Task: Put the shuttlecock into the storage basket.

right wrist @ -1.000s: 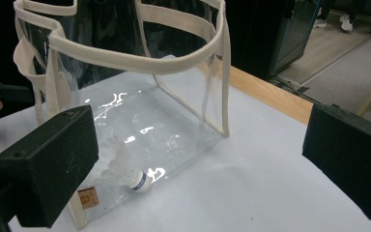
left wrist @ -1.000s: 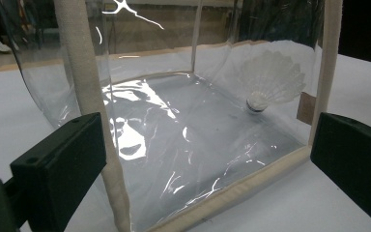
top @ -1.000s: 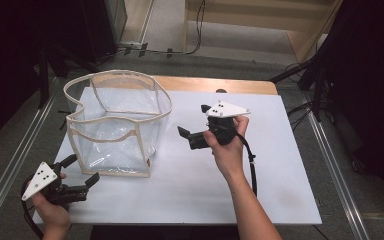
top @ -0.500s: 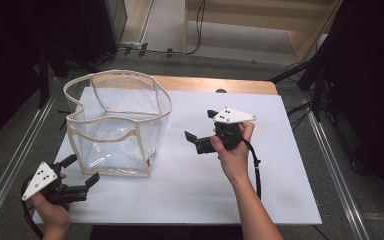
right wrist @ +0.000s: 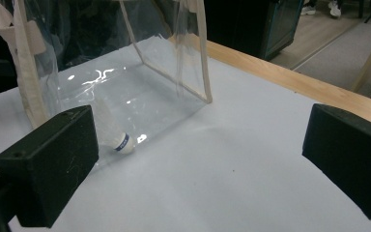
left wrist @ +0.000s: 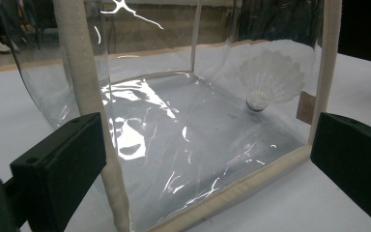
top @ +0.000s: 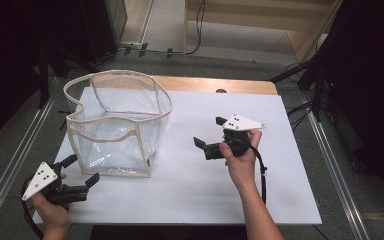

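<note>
While both hands hover low over white table (top: 190,200), clear bag (top: 115,130) stands upright at left, mouth up; shuttlecock (left wrist: 270,79) lies inside on bag floor, cork end (right wrist: 123,143) toward right side wall. Left gripper (top: 82,172) at near left corner, jaws spread wide, empty, just beside bag's near edge. Right gripper (top: 207,136) mid-table, jaws apart, empty, pointing left at bag (well apart from it). Left looks nearer to bag; shuttlecock reachable only through top opening, I'd judge
</note>
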`<state>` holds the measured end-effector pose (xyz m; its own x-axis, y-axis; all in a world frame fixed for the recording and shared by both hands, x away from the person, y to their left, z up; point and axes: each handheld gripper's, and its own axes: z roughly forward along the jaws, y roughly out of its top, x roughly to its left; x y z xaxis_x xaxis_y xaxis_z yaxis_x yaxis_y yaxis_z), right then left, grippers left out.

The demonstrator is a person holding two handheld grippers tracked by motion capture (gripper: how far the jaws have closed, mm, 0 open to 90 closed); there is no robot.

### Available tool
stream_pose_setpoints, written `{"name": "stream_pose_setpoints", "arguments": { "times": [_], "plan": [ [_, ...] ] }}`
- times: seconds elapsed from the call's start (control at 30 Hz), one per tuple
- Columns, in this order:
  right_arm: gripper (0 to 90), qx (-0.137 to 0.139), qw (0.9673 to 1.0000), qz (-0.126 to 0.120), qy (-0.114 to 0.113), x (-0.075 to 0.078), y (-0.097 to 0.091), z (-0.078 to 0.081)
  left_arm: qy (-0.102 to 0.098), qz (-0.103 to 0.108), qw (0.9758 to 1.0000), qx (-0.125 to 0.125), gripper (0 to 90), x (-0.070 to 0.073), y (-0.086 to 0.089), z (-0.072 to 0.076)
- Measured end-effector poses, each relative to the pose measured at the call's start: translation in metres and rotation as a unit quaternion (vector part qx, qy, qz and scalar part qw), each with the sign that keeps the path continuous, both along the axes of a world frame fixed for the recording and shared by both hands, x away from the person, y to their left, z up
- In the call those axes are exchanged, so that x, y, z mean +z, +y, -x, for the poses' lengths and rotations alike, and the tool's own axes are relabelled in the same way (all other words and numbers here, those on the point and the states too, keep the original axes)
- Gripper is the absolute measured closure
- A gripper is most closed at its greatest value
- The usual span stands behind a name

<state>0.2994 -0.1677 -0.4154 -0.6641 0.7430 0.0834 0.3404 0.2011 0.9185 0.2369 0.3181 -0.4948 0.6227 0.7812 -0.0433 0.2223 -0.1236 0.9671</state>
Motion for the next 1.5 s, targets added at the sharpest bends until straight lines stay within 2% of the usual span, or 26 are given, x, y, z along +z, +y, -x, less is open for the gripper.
{"name": "stream_pose_setpoints", "arguments": {
  "times": [0.9,1.5],
  "plan": [
    [0.0,-0.039,0.9992,-0.001,0.011,-0.032,-0.043,0.019,0.001,-0.005,1.0000,0.001,0.0,0.000,-0.001,0.000],
    [0.0,-0.068,0.9975,0.010,0.017,-0.045,-0.073,0.032,0.000,-0.006,1.0000,0.001,0.0,0.000,-0.001,0.000]
  ]
}}
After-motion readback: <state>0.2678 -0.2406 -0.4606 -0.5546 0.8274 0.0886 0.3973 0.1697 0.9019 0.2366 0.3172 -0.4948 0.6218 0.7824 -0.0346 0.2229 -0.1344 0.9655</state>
